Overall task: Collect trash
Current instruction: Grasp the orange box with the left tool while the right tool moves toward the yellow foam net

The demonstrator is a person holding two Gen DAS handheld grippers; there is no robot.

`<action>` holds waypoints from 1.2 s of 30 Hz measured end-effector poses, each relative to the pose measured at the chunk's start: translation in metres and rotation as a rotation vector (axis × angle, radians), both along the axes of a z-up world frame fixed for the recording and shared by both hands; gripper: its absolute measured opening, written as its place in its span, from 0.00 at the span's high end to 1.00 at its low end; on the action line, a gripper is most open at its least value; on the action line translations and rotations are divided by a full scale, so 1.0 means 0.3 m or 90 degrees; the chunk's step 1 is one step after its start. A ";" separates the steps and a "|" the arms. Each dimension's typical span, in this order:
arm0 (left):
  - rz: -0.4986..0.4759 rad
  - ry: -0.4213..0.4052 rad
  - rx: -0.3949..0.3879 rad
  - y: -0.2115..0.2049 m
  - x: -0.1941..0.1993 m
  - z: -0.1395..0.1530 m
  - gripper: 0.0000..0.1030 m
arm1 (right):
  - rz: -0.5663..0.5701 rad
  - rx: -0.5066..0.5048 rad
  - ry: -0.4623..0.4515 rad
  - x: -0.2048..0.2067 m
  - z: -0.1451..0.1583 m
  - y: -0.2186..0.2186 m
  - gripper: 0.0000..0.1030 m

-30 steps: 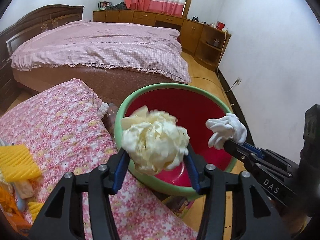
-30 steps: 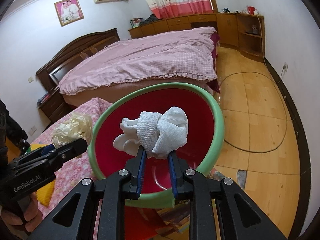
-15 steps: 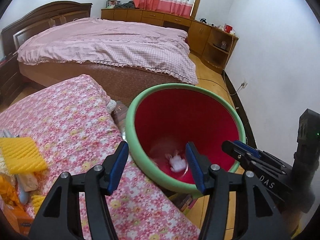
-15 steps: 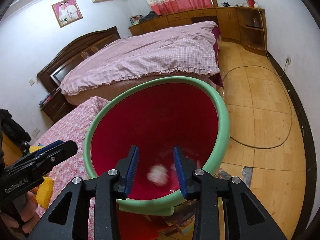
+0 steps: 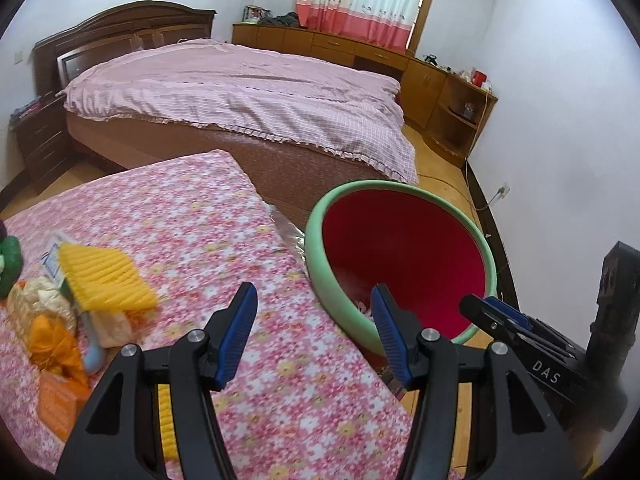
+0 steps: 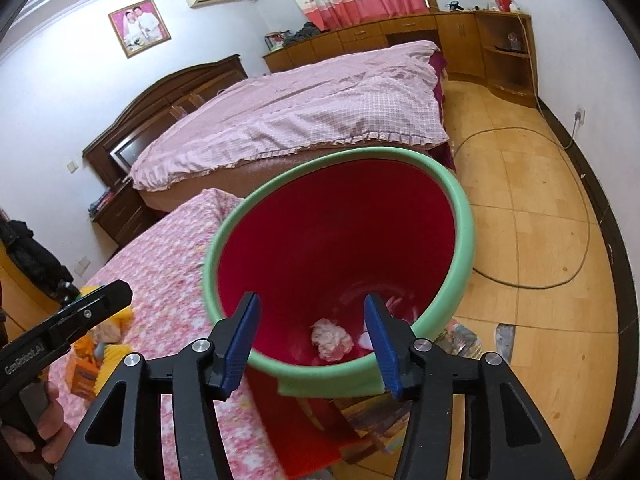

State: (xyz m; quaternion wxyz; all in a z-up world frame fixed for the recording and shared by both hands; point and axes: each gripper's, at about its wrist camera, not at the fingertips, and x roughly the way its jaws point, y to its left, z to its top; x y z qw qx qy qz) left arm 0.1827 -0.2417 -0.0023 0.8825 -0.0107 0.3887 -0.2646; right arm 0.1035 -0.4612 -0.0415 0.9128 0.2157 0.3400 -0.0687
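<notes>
Far to your left on the floral-covered tabletop [image 5: 248, 240] lies the remaining trash: a yellow corrugated foam piece [image 5: 105, 276], with a crumpled cream wad [image 5: 40, 300], an orange wrapper [image 5: 56, 344] and an orange carton [image 5: 60, 400] clustered around and below it. This pile sits to the left of your left tongs [image 5: 314, 334], whose blue pads stand apart with nothing between them, so your left hand is clearly the nearer one for the next pick. The foam piece's long axis runs roughly from upper left to lower right in the left wrist view, so you would probably have to swing left and bite across its shorter side. Moving right, the red bucket with a green rim [image 5: 320, 272] stands just off the tabletop's right edge, on the floor side. Your right tongs [image 6: 312, 340] hang over its mouth; their jaws have just been opening and now stand apart, empty. Beneath them, at the bottom of the bucket, a white crumpled wad [image 6: 332, 340] rests, with another pale scrap beside it too blurred to name. As for writing, the body of the left tool reads "GenRobot.AI" in the right wrist view, and the right tool shows "DAS" in the left wrist view. The orange carton's print is too small to read.
</notes>
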 end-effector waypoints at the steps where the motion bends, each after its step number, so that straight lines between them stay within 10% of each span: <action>1: 0.003 0.001 -0.005 0.011 -0.004 0.003 0.43 | 0.001 0.001 -0.003 -0.007 0.007 0.011 0.45; 36: 0.198 0.005 0.022 0.598 -0.122 -0.024 0.42 | 0.063 0.010 -0.010 -0.062 0.063 0.367 0.41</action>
